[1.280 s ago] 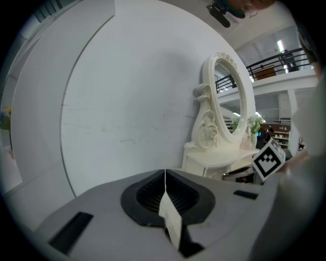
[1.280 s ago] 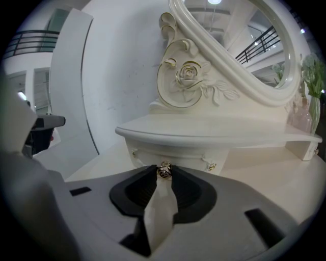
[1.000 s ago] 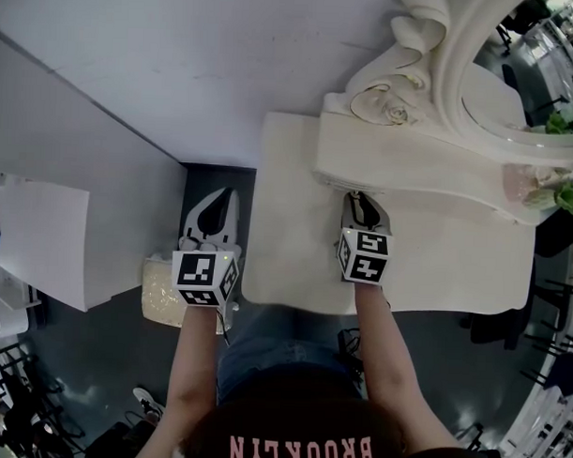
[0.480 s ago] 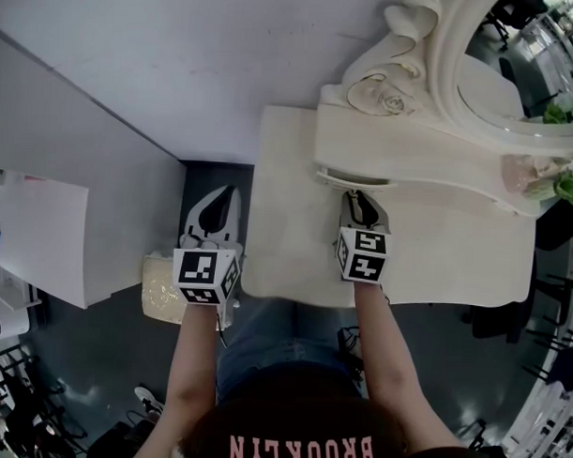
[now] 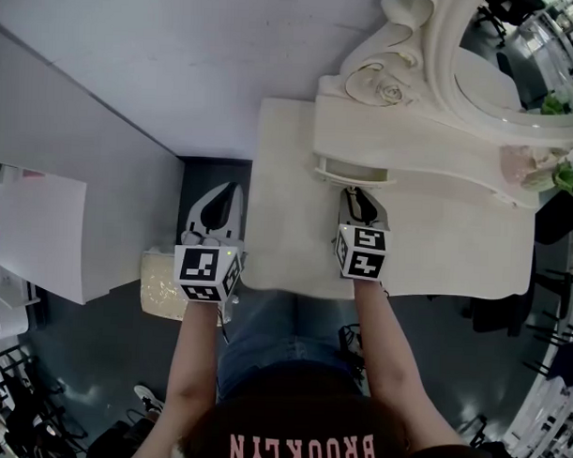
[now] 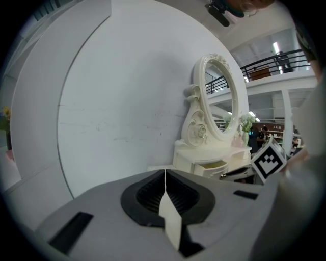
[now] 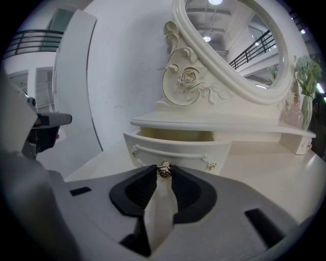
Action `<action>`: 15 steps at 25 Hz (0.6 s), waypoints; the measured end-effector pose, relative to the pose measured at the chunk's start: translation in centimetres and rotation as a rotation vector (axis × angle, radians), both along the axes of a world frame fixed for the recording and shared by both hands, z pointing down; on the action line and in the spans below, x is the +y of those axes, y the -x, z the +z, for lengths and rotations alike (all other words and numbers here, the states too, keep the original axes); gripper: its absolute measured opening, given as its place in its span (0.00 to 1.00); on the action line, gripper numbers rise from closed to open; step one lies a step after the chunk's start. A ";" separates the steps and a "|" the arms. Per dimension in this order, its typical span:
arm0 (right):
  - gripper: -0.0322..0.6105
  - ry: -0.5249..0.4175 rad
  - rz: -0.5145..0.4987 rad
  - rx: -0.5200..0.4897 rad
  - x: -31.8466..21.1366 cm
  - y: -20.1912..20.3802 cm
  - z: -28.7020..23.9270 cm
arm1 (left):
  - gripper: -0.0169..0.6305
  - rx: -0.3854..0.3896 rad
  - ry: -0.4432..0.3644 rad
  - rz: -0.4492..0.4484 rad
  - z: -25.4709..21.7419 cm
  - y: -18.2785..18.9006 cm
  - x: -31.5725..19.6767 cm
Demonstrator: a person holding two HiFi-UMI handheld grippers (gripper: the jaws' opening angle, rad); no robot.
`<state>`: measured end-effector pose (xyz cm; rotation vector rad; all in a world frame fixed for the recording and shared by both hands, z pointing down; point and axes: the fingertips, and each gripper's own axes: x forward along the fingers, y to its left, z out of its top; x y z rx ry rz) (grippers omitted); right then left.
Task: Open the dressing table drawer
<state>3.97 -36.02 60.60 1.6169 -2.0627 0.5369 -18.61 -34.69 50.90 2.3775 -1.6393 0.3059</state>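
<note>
Bare tabletop [image 5: 454, 267] lies near and right of the partly open drawer [image 5: 352, 169], plus a strip along its left. The right gripper [image 5: 357, 192], clamped on the knob [image 7: 163, 171], fills the spot just in front of the drawer. A shelf [image 7: 219, 124] overhangs the drawer. Behind it the carved mirror frame [image 7: 186, 76] blocks the far side, with a vase [image 7: 305, 114] at the shelf's right end. Left of the table, a dark floor gap [image 5: 199, 171] runs beside the white wall panel [image 5: 91, 188].
</note>
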 end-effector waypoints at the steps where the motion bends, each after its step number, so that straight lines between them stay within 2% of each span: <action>1: 0.18 0.000 0.002 -0.002 0.1 0.0 0.0 | 0.04 0.000 0.001 0.002 0.0 -0.1 0.2; 15: 0.18 -0.006 0.009 -0.005 1.5 0.1 0.0 | 0.03 0.006 0.005 0.004 0.6 0.0 1.5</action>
